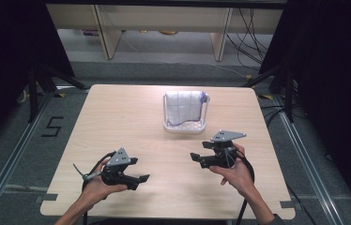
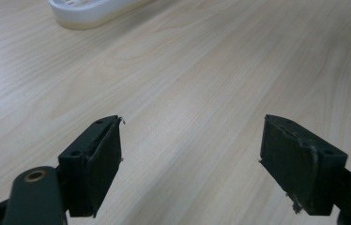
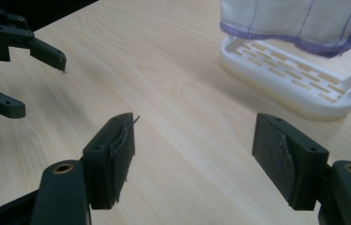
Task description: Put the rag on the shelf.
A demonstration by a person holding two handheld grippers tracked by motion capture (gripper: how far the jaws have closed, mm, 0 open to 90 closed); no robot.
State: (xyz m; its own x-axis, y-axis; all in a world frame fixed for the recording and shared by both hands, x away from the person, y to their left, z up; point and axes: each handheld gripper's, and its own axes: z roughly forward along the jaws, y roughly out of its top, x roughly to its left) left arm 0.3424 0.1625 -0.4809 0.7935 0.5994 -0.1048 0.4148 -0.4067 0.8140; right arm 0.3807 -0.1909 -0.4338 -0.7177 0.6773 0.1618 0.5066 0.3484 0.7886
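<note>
Both grippers, the left gripper [image 1: 141,178] and right gripper [image 1: 194,156], are held with jaws open and empty above the tabletop [image 1: 117,122], seemingly readied for the cloth [image 1: 183,107] draped over the white rack [image 1: 185,125].

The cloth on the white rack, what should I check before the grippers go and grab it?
1. Left gripper open with nothing in it: ok.
2. Right gripper open with nothing in it: ok.
3. Cloth draped over the white rack: ok.
4. Bare table between grippers and rack: ok.
5. Grippers touching the cloth: not ok, both are apart from it.
6. Whether the cloth is snagged on the rack: cannot tell.
</note>
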